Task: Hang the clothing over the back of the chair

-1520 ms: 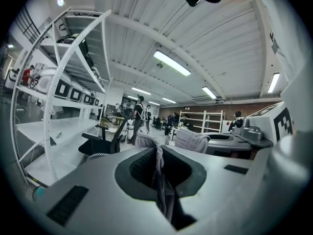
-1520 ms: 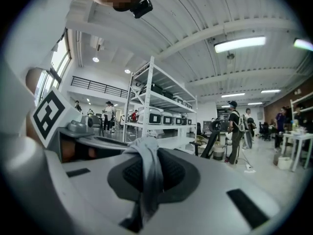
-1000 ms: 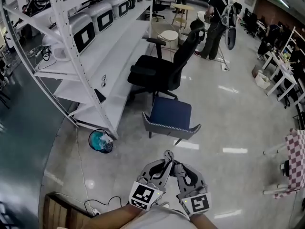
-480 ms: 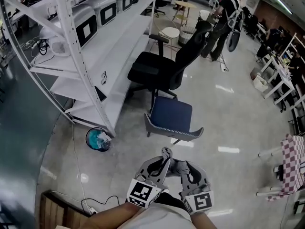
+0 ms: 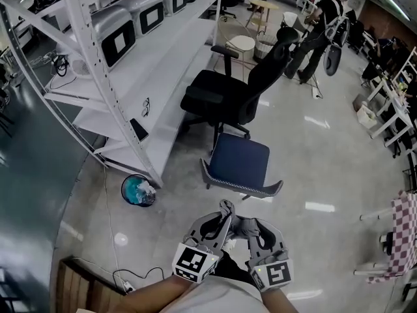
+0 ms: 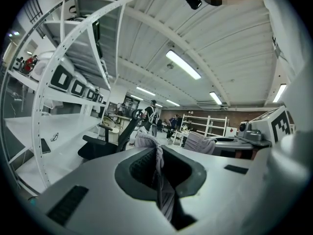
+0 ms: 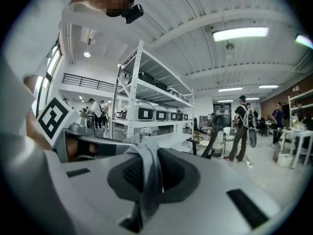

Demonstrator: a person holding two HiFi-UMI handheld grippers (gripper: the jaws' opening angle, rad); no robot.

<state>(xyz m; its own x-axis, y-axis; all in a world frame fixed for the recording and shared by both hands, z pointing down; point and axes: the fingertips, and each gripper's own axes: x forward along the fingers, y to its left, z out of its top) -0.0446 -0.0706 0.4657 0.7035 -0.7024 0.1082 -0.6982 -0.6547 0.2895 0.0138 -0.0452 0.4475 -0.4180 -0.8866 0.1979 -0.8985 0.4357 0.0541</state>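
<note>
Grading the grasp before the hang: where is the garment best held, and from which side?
Probably along one edge of the garment, at two spots, jaws coming in level so the rest hangs below. The left gripper and right gripper are each shut on a bunched grey fold, close together; wider spacing should drape better.

The person holds both grippers low in front of the body, side by side and close together, pointing forward and nearly level. The left forearm (image 5: 144, 297) comes in from the lower left, and the right hand (image 5: 281, 301) sits behind its tool. On the left gripper (image 5: 222, 219) the marker cube (image 5: 195, 264) faces up. The right gripper (image 5: 244, 229) carries its own cube (image 5: 273, 276) likewise. Each pair of jaws is closed, pinching a fold of grey clothing (image 6: 148, 142) between the pads. The two tips almost meet.
</note>
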